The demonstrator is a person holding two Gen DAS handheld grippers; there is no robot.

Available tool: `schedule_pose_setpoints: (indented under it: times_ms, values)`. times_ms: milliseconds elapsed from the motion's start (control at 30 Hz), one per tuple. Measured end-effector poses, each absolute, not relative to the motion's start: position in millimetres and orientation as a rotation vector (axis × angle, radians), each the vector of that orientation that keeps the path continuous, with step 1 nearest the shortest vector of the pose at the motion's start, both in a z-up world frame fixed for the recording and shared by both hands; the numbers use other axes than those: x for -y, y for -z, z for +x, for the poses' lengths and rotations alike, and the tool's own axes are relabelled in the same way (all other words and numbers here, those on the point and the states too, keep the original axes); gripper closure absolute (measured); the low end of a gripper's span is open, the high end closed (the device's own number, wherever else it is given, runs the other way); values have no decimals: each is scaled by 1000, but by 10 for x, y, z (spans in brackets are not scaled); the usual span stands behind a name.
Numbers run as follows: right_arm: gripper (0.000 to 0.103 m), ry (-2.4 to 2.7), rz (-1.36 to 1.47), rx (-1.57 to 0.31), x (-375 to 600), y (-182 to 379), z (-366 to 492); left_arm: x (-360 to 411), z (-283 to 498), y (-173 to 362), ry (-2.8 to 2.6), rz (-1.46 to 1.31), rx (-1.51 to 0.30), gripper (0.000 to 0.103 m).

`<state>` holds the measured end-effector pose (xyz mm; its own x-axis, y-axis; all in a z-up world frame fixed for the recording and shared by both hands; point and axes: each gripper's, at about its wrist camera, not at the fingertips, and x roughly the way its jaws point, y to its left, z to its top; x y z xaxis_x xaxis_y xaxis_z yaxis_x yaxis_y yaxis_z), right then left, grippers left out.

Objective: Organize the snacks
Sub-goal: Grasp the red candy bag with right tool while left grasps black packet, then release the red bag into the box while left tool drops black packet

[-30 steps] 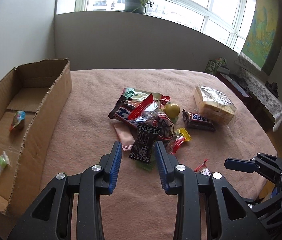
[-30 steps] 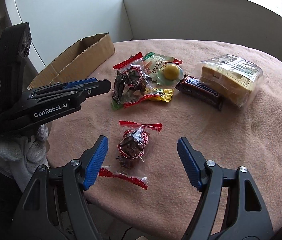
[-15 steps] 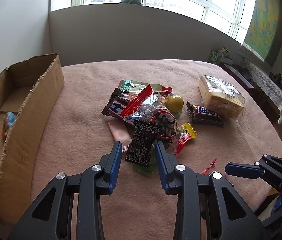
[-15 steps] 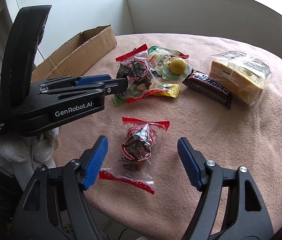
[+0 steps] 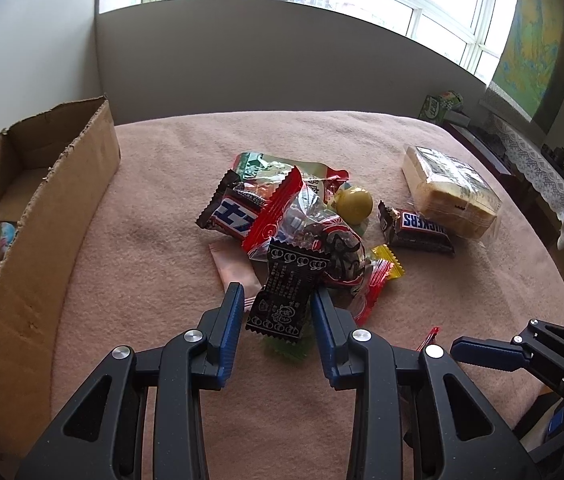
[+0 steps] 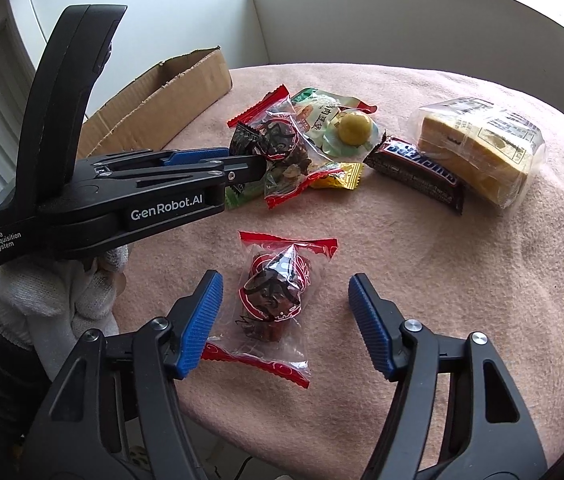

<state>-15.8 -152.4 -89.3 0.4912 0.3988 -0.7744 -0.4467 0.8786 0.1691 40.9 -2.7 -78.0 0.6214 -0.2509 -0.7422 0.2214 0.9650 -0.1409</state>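
Note:
A pile of snacks lies mid-table: a black patterned candy wrapper, a clear red-edged bag, a dark chocolate bar, a yellow ball and a Snickers bar. My left gripper is open, its jaws on either side of the black wrapper's near end. My right gripper is open and straddles a separate clear red-edged snack bag near the table's front. The left gripper also shows in the right wrist view, reaching into the pile.
An open cardboard box stands at the left with a few small candies inside. A wrapped cake slab lies at the right. The pink cloth table has a rounded edge close to the right gripper. A wall and window lie behind.
My left gripper has moved forward into the pile, so the black wrapper now sits between its jaws. The right gripper has barely moved over its bag.

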Motion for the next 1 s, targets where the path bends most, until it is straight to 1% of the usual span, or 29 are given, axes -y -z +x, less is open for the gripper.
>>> schedule_pose_setpoints:
  times_ms: [67, 133, 200, 267, 333, 400, 633, 1000]
  values:
    - [37, -517, -57, -926, 1521, 898, -157, 40, 410, 782, 275, -32, -859, 70]
    - [44, -523, -57, -931, 1518, 905, -158, 45, 414, 785, 278, -30, -860, 70]
    - [47, -526, -55, -933, 1506, 905, -159, 52, 421, 787, 279, -28, -860, 70]
    - [54, -527, -51, -937, 1508, 905, -151, 67, 421, 788, 282, -22, -860, 71]
    - [58, -524, -42, -937, 1520, 901, -142, 77, 413, 786, 284, -17, -858, 76]
    - [61, -526, -31, -937, 1540, 896, -133, 81, 412, 785, 284, -14, -858, 78]
    - [65, -522, -16, -933, 1582, 902, -109, 76, 386, 758, 280, -22, -847, 78]
    - [67, -508, -1, -907, 1715, 819, -179, 48, 302, 634, 284, -43, -811, 78]
